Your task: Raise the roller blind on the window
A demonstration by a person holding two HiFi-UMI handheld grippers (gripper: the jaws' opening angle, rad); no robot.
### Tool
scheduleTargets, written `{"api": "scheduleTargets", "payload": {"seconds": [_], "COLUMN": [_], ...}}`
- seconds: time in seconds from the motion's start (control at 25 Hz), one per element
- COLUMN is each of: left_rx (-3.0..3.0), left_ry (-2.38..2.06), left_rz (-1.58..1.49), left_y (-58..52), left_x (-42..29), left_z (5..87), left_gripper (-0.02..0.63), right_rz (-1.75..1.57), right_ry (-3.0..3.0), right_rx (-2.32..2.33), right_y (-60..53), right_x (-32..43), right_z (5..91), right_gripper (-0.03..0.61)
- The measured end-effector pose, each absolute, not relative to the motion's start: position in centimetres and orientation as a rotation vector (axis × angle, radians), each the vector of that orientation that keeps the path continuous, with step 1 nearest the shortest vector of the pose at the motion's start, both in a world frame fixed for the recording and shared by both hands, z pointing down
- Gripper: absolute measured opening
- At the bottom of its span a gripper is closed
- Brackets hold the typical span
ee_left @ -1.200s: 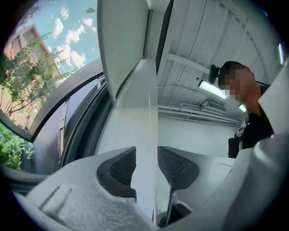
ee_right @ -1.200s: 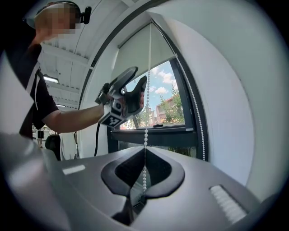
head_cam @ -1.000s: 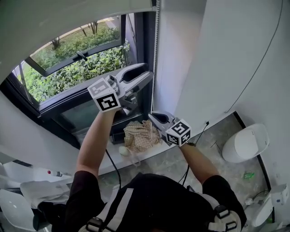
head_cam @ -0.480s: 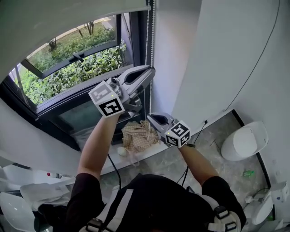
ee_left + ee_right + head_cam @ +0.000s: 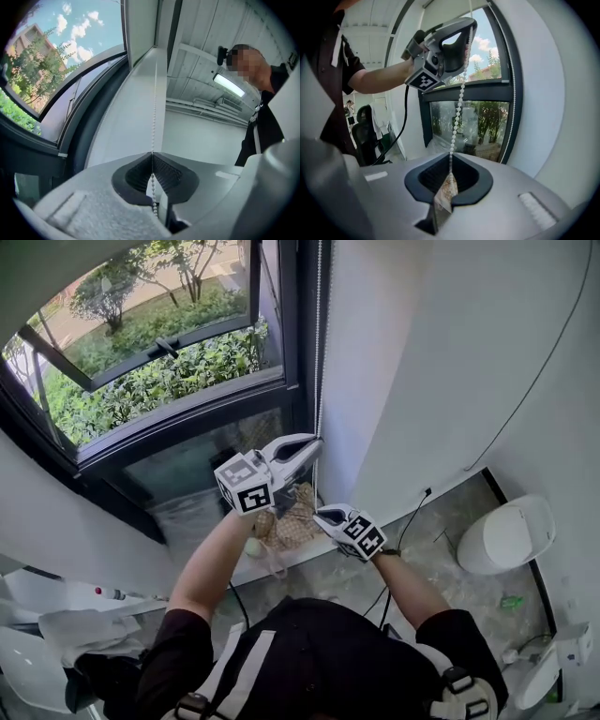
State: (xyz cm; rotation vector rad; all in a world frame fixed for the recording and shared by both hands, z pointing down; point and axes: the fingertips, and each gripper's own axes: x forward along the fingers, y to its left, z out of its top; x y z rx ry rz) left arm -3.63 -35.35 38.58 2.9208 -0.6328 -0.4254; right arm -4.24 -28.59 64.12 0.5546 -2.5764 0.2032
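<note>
Left hand-held gripper (image 5: 314,442) is clamped on the bead chain (image 5: 320,352) beside the window (image 5: 169,362) frame. Right hand-held gripper (image 5: 320,514), lower on the same chain, is easing open, chain between its jaws. Roller blind (image 5: 37,263) edge is at top left.

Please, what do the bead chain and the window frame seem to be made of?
The bead chain looks like white plastic with a slight gloss: small, round, uniform beads. Painted metal cannot be excluded. The window frame looks like dark metal, probably aluminium, with a matte coating: slim straight profiles and even colour.
</note>
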Motion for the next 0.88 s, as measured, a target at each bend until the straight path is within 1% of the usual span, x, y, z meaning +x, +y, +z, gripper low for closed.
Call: {"api": "scheduleTargets", "payload": {"seconds": [0.04,0.08,0.12,0.24,0.4,0.56,0.68,0.88], "left_rx": [2.914,2.922,2.939,2.958,2.907,2.894,2.909,2.972], "left_ry": [-0.64,-0.65,-0.658,-0.668,-0.68,-0.711,-0.707,-0.719], "left_rz": [-0.44,-0.436,-0.417,-0.391,-0.459,-0.444,-0.452,-0.411], "left_y": [-35.2,-35.1,-35.0,-35.1,-35.2,-34.8,-34.5,-33.8], "left_x": [-3.8,-3.9,-3.8,-3.9,-4.9,-5.4,-5.5,-5.6], "left_z": [38.8,38.8,38.6,38.3,38.4,38.2,38.2,38.3], "left_gripper": [0.008,0.008,0.008,0.008,0.008,0.008,0.008,0.008], "right_rz": [0.206,0.219,0.224,0.115,-0.104,-0.195,-0.222,-0.214], "right_ry": [-2.592,-2.624,-2.667,-2.814,-3.027,-3.208,-3.256,-3.331], "right_rx": [0.546,0.552,0.572,0.665,0.782,0.871,0.9,0.876], "right_y": [-28.2,-28.2,-28.4,-30.3,-32.0,-33.0,-34.0,-34.7], "right_x": [-4.1,-3.9,-3.8,-3.5,-2.9,-2.9,-3.8,-5.7], "right_z": [63.8,62.9,61.4,54.4,42.5,32.5,28.6,25.7], "right_gripper": [0.042,0.084,0.1,0.098,0.1,0.105,0.107,0.114]}}
